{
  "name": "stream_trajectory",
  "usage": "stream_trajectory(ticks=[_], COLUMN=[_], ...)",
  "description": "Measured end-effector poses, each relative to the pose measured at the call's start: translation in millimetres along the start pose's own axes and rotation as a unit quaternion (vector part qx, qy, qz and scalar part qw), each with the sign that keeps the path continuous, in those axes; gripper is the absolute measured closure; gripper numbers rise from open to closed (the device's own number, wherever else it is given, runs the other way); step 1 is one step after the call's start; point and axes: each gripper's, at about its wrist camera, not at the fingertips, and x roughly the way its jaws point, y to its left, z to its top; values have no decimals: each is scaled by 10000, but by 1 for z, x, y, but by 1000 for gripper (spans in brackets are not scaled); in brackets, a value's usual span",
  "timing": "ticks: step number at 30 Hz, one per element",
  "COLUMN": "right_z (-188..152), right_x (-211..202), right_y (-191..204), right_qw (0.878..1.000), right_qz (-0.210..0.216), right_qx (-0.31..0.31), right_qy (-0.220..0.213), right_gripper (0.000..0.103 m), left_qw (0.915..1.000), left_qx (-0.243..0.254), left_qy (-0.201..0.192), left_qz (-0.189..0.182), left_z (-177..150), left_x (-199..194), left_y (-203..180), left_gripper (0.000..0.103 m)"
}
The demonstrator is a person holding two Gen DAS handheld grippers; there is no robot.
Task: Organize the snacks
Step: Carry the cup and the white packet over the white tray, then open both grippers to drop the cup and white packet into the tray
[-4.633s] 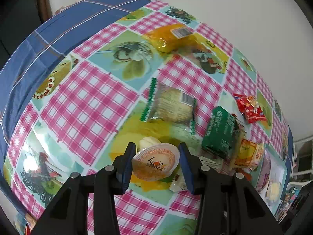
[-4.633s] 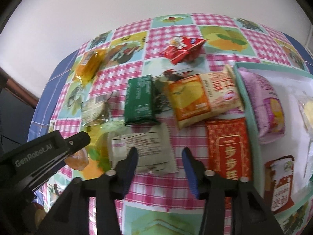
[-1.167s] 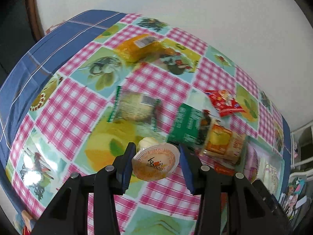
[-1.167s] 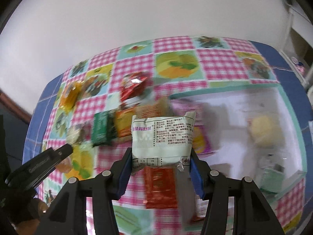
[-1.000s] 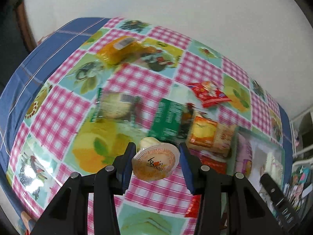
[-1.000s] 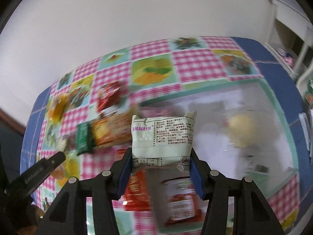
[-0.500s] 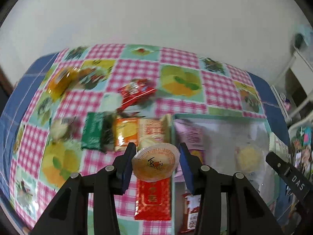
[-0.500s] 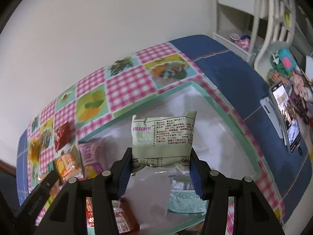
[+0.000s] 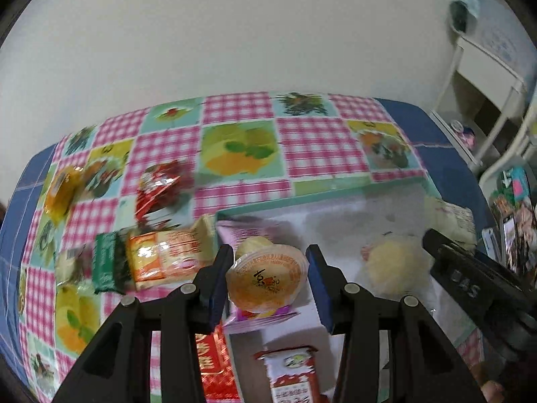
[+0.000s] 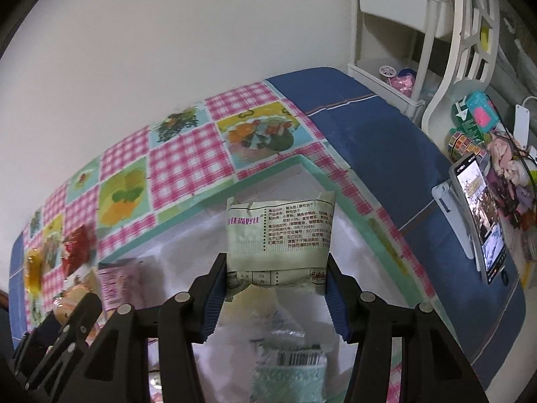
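My left gripper (image 9: 266,283) is shut on an orange jelly cup (image 9: 266,280) and holds it above the left side of a white tray with a green rim (image 9: 322,194). My right gripper (image 10: 277,294) is shut on a pale green snack packet (image 10: 278,235) and holds it above the same tray (image 10: 349,208). The right gripper also shows at the right of the left wrist view (image 9: 470,285). A purple packet (image 9: 248,231), a yellow bun (image 9: 392,268) and a red-and-white packet (image 9: 292,376) lie in the tray.
Loose snacks lie on the checked tablecloth left of the tray: an orange packet (image 9: 167,258), a green packet (image 9: 105,265), a red packet (image 9: 161,188), a yellow packet (image 9: 62,191), a red flat packet (image 9: 214,369). A phone on a stand (image 10: 480,221) and a white shelf (image 10: 402,33) stand to the right.
Both grippers have swung right from the loose snacks to above the tray, each carrying its snack. The right gripper picked up the pale green packet earlier.
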Motion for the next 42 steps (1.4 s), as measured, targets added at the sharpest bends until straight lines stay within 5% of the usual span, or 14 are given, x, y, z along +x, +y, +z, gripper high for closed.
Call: stream_trajectory(ticks=[36, 42], right_z=[14, 16], right_x=[52, 40], right_y=[7, 6], right_qw=[9995, 9994], right_qz=[-207, -286], right_qx=[-220, -196], right_qy=[113, -35], right_gripper=[44, 28], left_qw=[9992, 9991], left_qx=[329, 305], left_qy=[192, 217], left_qz=[-155, -217], left_z=[1, 4], left_x=[43, 33], left_y=[-31, -30], left_gripper=[57, 52])
